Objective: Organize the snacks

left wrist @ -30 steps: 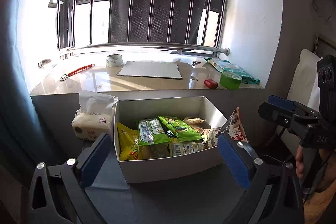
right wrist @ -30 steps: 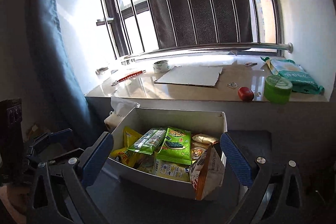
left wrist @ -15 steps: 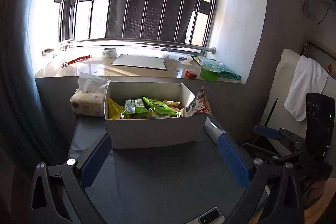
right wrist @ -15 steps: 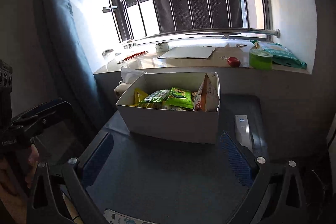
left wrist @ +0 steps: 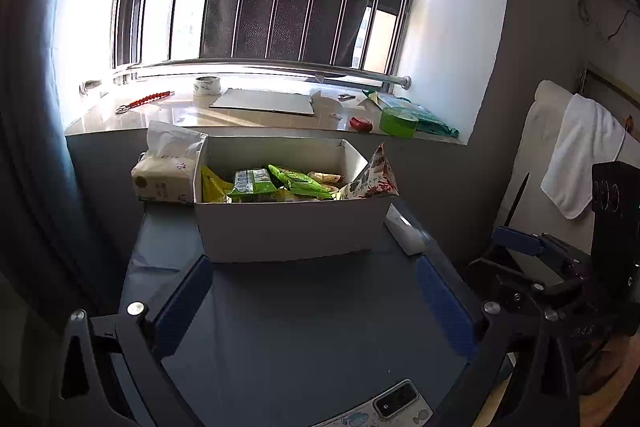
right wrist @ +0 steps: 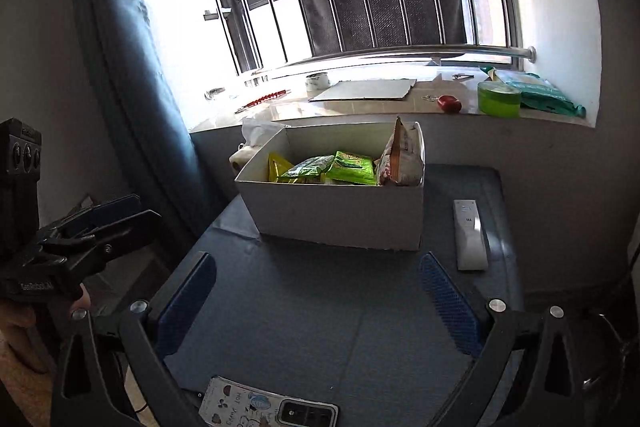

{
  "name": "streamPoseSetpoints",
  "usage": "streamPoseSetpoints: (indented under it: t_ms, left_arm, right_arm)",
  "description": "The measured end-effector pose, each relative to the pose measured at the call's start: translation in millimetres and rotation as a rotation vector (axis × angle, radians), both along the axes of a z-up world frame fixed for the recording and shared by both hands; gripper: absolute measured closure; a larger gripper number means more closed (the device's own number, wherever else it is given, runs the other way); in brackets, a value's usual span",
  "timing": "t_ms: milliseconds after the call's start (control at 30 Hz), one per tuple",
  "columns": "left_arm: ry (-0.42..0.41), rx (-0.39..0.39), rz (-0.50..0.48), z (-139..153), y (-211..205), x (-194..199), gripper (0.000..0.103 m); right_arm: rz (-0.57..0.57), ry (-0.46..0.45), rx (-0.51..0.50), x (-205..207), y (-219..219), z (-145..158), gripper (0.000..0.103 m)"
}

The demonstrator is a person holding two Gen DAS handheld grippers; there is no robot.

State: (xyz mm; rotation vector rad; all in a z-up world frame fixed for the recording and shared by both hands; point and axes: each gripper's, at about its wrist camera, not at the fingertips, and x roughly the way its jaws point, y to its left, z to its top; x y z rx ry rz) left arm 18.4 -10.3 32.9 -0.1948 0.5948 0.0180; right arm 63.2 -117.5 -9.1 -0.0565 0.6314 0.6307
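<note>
White cardboard box (left wrist: 288, 227) on the grey table (left wrist: 320, 327) now holds the snack packets (right wrist: 352, 167), a chip bag (right wrist: 402, 157) leaning at its right end; left gripper (left wrist: 316, 307) and right gripper (right wrist: 316, 303) have drawn back, fingers spread and empty, suggesting the sorting is finished.

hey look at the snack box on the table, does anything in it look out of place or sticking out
One thing stands out: the red and white snack bag stands on end at the right end of the white box, poking above the rim, while the green packets lie low inside. Nothing looks spilled or torn.
</note>
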Motion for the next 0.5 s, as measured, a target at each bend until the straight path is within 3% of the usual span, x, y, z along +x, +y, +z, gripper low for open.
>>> streamPoseSetpoints:
  t_ms: [500]
  left_arm:
    - [0.025,0.017,0.002,-5.5,0.9,3.2,0.0]
  right_arm:
    - [0.01,0.014,-0.001,0.1,1.6,-4.0,0.0]
